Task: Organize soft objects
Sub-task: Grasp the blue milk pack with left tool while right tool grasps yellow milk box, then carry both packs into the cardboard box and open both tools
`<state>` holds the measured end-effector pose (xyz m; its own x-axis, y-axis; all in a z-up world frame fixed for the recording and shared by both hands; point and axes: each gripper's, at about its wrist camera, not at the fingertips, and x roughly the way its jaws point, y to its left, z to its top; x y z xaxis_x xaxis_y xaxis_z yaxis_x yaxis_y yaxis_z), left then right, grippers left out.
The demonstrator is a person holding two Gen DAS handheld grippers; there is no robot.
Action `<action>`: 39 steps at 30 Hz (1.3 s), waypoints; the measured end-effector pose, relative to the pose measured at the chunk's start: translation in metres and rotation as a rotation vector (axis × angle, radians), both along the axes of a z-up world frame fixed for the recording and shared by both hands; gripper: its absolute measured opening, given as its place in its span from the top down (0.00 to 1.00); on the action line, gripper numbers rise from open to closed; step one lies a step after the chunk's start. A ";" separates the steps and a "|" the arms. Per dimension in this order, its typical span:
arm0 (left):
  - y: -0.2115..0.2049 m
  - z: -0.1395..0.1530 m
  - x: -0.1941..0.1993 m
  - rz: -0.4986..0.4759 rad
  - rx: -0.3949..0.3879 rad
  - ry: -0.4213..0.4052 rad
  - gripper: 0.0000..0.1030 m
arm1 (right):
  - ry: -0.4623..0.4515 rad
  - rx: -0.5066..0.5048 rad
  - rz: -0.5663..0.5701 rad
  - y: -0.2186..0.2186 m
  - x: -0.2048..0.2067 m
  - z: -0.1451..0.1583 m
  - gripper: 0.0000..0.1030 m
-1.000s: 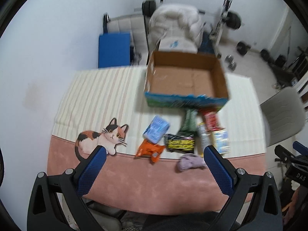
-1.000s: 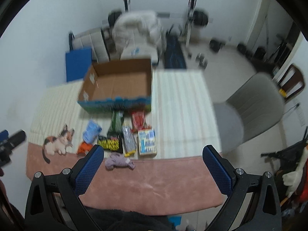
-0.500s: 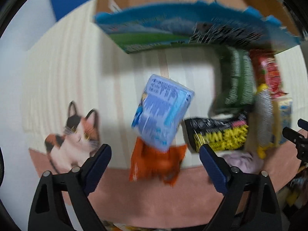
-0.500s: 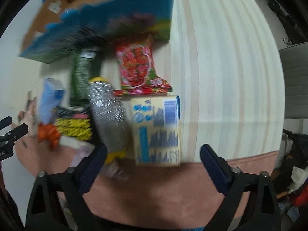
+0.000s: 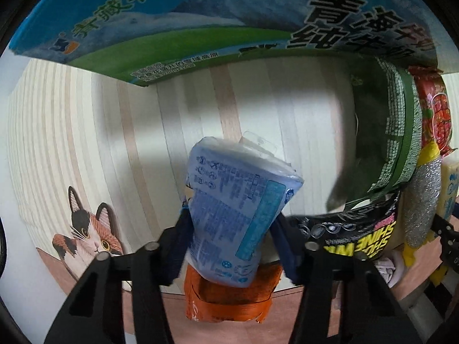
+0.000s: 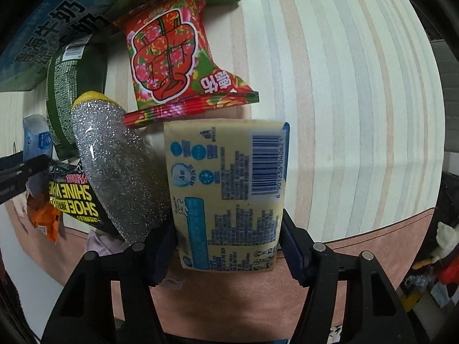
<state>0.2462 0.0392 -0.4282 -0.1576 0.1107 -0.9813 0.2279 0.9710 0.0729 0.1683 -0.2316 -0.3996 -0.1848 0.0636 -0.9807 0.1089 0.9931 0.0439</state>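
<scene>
My left gripper (image 5: 229, 229) is shut on a soft blue tissue pack (image 5: 235, 206), which tilts up off the table above an orange packet (image 5: 229, 298). My right gripper (image 6: 228, 238) is shut on a yellow tissue pack (image 6: 229, 189) with a barcode, lying flat near the table's front edge. The cardboard box with a blue and green printed side (image 5: 215, 23) stands just beyond. The blue pack (image 6: 37, 140) also shows at the left in the right wrist view.
Between the grippers lie a silver glitter sponge (image 6: 120, 177), a black shoe-shine packet (image 5: 358, 235), a green packet (image 5: 396, 132), a red flowered packet (image 6: 172, 54) and a lilac cloth (image 6: 100, 240). A cat picture (image 5: 86, 235) marks the striped tablecloth at left.
Both grippers came down from high above the table to the items. The left closed on the blue pack, the right on the yellow pack.
</scene>
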 end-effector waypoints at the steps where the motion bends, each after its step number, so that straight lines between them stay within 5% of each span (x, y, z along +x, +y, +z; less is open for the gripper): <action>1: 0.002 0.004 -0.002 0.009 -0.001 -0.004 0.60 | -0.004 0.000 -0.004 0.001 -0.002 -0.001 0.36; 6: 0.020 0.032 -0.026 0.127 -0.044 -0.029 0.65 | -0.028 0.059 -0.054 -0.005 -0.022 0.019 0.36; 14: 0.018 0.163 -0.070 0.251 -0.252 -0.152 0.66 | -0.152 0.183 -0.077 -0.026 -0.037 0.118 0.36; 22: -0.033 0.247 0.055 0.229 -0.390 -0.264 0.66 | -0.353 0.263 0.021 -0.005 0.044 0.230 0.36; 25: -0.039 0.240 0.118 0.267 -0.407 -0.267 0.66 | -0.409 0.226 0.066 0.010 0.098 0.240 0.36; 30: -0.054 0.183 0.204 0.282 -0.392 -0.179 0.66 | -0.367 0.180 0.067 0.025 0.183 0.187 0.36; 39: -0.077 0.081 0.274 0.302 -0.397 0.007 0.66 | -0.247 0.102 0.080 0.024 0.269 0.092 0.36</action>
<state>0.5200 -0.0381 -0.3475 -0.1320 -0.3226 -0.9373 -0.0684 0.9463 -0.3161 0.4369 -0.2076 -0.3073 0.0512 0.1590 -0.9859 0.0043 0.9872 0.1594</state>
